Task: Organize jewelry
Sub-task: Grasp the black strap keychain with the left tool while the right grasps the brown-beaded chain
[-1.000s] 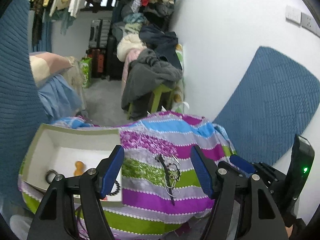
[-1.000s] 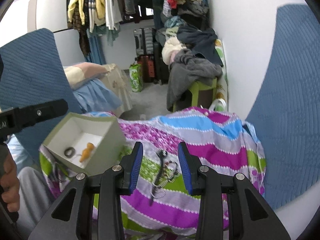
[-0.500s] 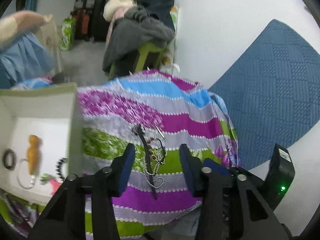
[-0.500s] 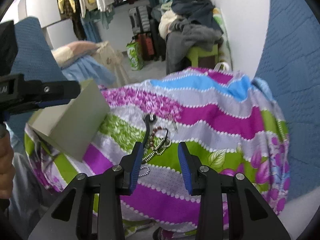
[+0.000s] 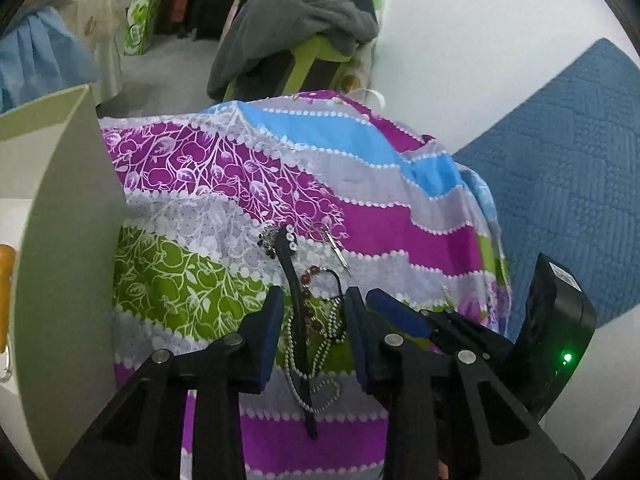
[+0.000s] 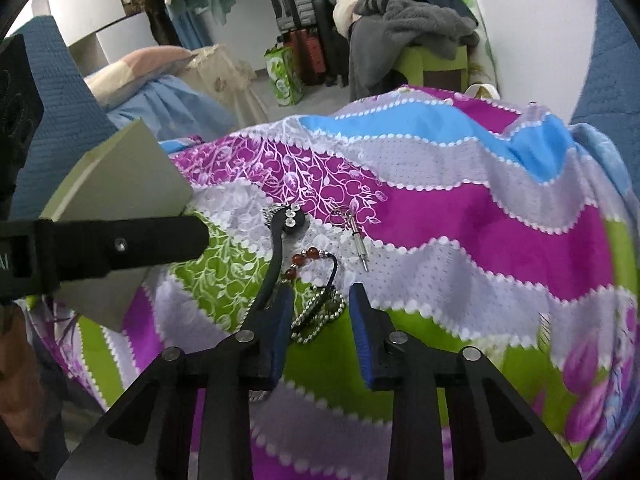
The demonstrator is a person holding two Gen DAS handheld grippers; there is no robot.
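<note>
A jewelry pile lies on the striped cloth (image 5: 360, 184): a black band (image 5: 294, 292), a red-bead bracelet (image 5: 310, 276), a silver ball chain (image 5: 320, 352) and a small silver pendant (image 5: 338, 250). My left gripper (image 5: 314, 312) is open, its pads either side of the band and chain. My right gripper (image 6: 316, 308) is open just above the ball chain (image 6: 316, 316), with the red beads (image 6: 304, 260) and the band (image 6: 272, 264) ahead. The grey-green box (image 5: 68, 240) stands at the left in the left wrist view, an orange item (image 5: 5, 280) inside it.
The box (image 6: 120, 184) and the left gripper's black body (image 6: 100, 244) fill the left of the right wrist view. A blue quilted panel (image 5: 560, 200) stands at the right. A green stool heaped with clothes (image 5: 304, 40) stands beyond the cloth.
Both grippers have come down and closer to the jewelry pile, which now lies between their fingers. The left jaws have narrowed from wide open. The box has slid to the left edge.
</note>
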